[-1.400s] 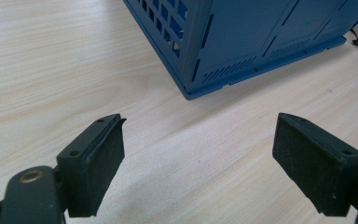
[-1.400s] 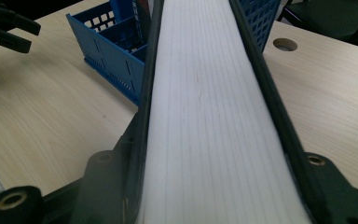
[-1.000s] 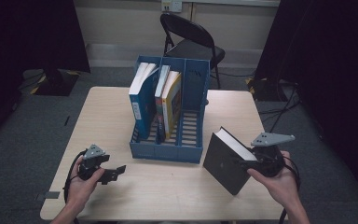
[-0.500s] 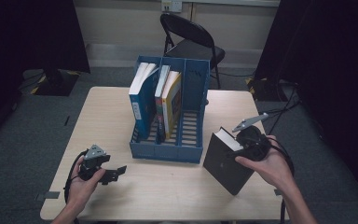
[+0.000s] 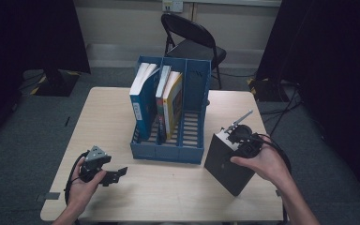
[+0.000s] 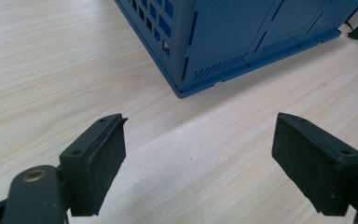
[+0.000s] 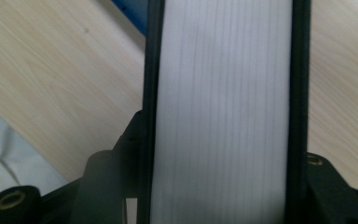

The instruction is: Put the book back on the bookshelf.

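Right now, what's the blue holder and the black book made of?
The blue file holder looks like hard plastic: smooth moulded walls with slots cut in them. The black book seems to have a matte card or cloth cover, hard to tell which, around white paper pages showing as fine lines.

1. rack (image 5: 190, 152): blue, slotted walls.
2. held book (image 5: 225, 164): black cover, white page edge with fine lines.
3. books in the rack (image 5: 143, 105): blue, and a yellow one (image 5: 174, 105).
4. table (image 5: 108, 117): pale wood grain.
5. chair (image 5: 192, 40): black.
6. pads (image 6: 100, 161): black.
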